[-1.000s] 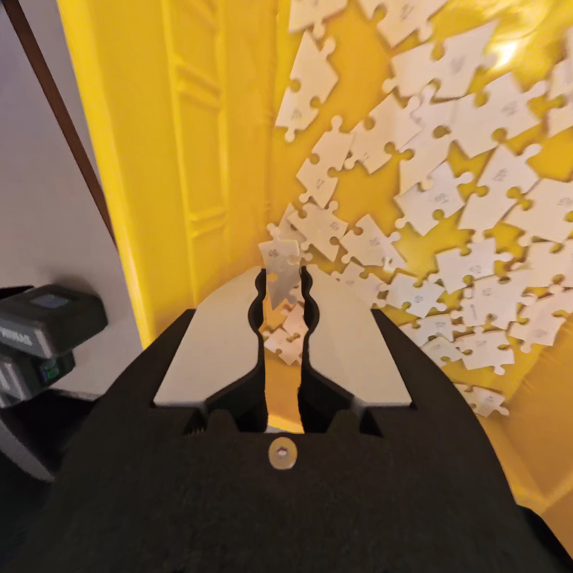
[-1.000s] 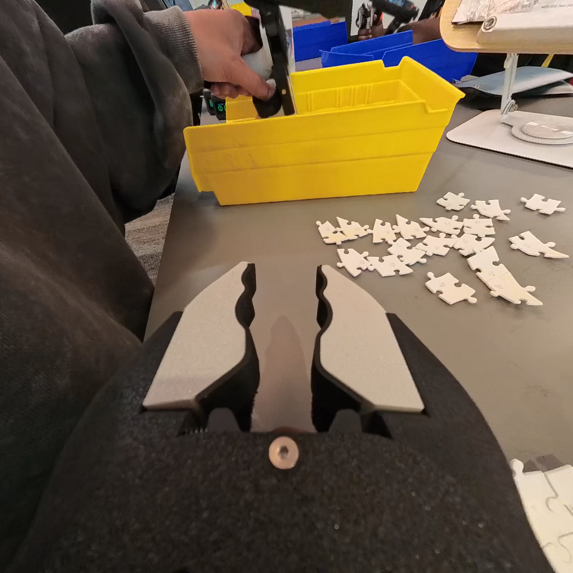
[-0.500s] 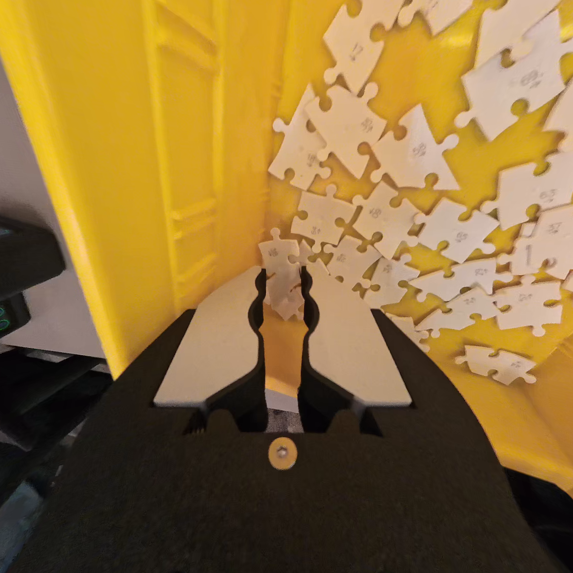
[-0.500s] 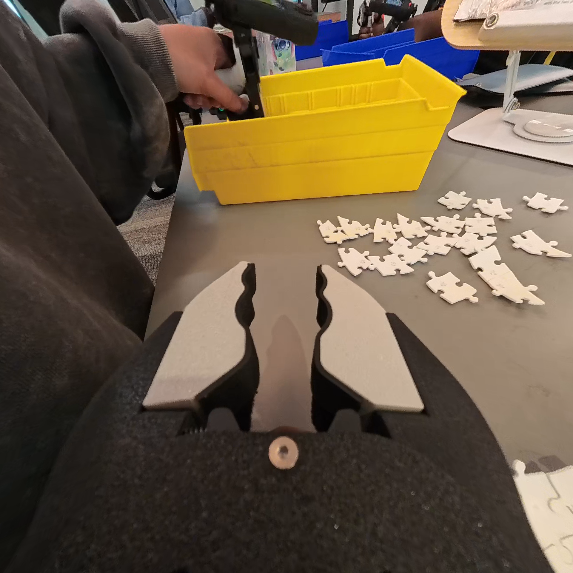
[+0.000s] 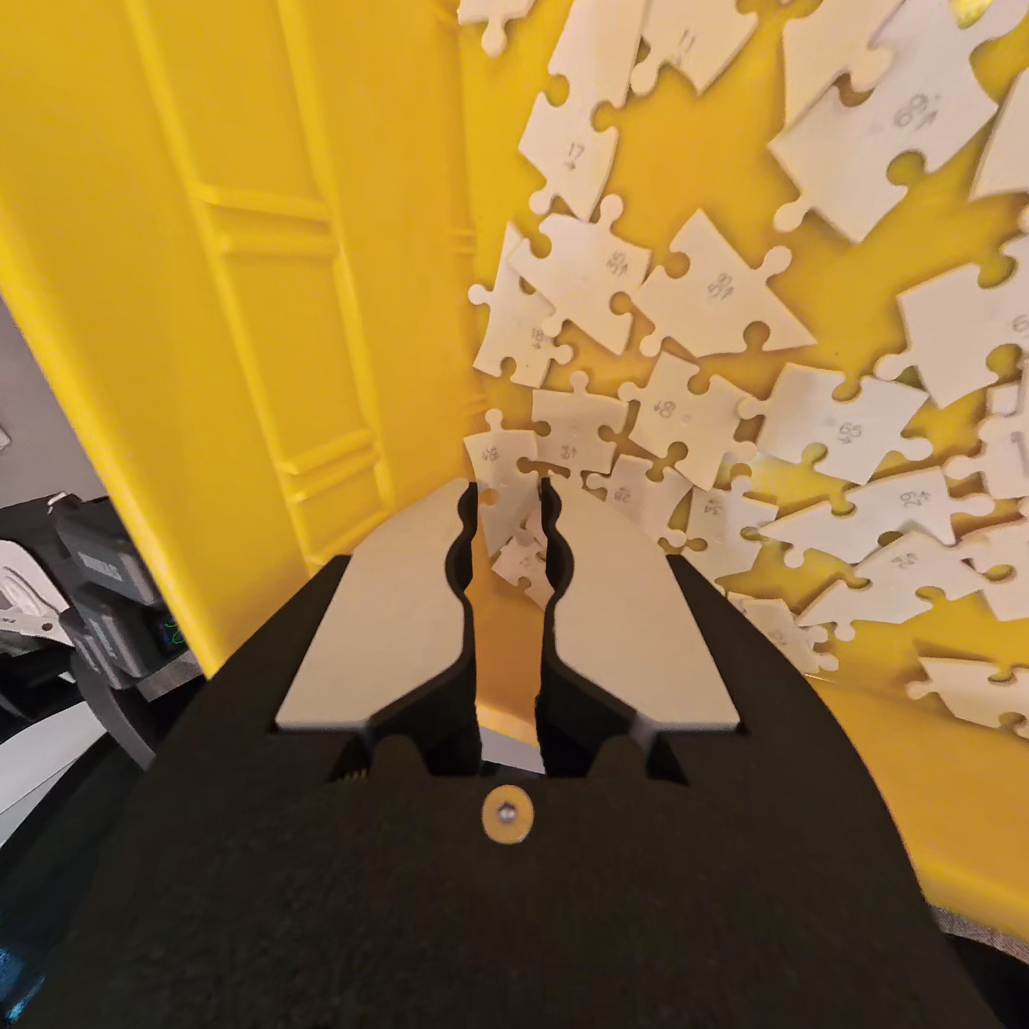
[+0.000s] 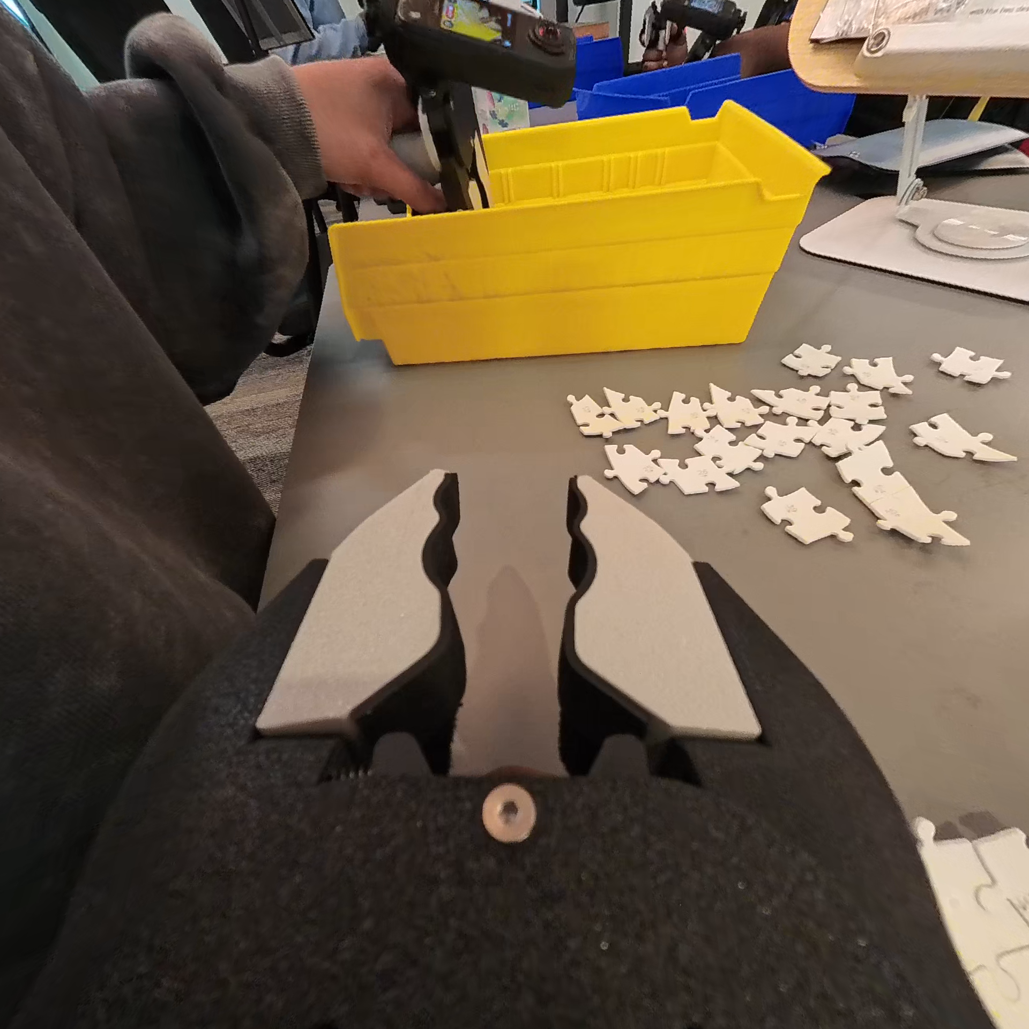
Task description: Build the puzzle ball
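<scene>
White cardboard puzzle piece stands upright, long axis vertical, clamped by the left gripper inside the yellow plastic bin. Right gripper fingers gape, empty, above the grey table.

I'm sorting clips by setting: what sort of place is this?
Probably a shared lab or workshop, not a home: a grey worktable, a yellow plastic parts bin, blue plastic bins behind it, and another person's hand at the next station.

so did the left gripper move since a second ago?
Yes. The left gripper rose, holding its puzzle piece, now near the yellow bin's rim.
</scene>
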Demonstrator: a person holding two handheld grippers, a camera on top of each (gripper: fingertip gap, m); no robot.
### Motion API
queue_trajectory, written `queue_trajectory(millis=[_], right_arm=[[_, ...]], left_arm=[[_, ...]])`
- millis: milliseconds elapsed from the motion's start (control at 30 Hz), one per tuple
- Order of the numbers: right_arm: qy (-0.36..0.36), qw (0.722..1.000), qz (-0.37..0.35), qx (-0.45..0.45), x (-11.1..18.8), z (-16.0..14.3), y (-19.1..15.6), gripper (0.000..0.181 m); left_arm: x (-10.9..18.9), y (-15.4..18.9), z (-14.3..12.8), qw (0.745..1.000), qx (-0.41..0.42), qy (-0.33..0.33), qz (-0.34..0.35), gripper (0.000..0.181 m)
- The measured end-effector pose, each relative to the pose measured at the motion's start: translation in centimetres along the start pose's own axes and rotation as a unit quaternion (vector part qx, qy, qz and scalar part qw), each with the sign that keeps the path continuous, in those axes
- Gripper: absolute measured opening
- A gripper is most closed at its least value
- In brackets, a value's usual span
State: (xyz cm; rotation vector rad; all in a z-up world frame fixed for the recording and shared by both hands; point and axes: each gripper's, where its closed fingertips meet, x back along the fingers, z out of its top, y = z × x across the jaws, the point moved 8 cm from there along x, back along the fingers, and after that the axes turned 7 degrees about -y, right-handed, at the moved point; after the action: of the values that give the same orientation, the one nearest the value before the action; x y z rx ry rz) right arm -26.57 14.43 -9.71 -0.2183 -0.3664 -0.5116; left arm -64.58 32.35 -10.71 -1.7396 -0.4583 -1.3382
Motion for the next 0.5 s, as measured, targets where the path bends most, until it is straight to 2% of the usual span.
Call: queue_trajectory(millis=[267, 500], right_arm=[[0.001, 1.000, 0.002, -0.002, 0.1, 0.0, 0.1, 0.037], [0.003, 1.000, 0.004, -0.003, 0.1, 0.0, 0.0, 0.037]], left_arm=[[0.1, 0.2, -0.3, 1.000, 0.008, 0.009, -0.008, 0.030], [2.1, 0.7, 1.4, 0.986, 0.031, 0.107, -0.126, 0.041]])
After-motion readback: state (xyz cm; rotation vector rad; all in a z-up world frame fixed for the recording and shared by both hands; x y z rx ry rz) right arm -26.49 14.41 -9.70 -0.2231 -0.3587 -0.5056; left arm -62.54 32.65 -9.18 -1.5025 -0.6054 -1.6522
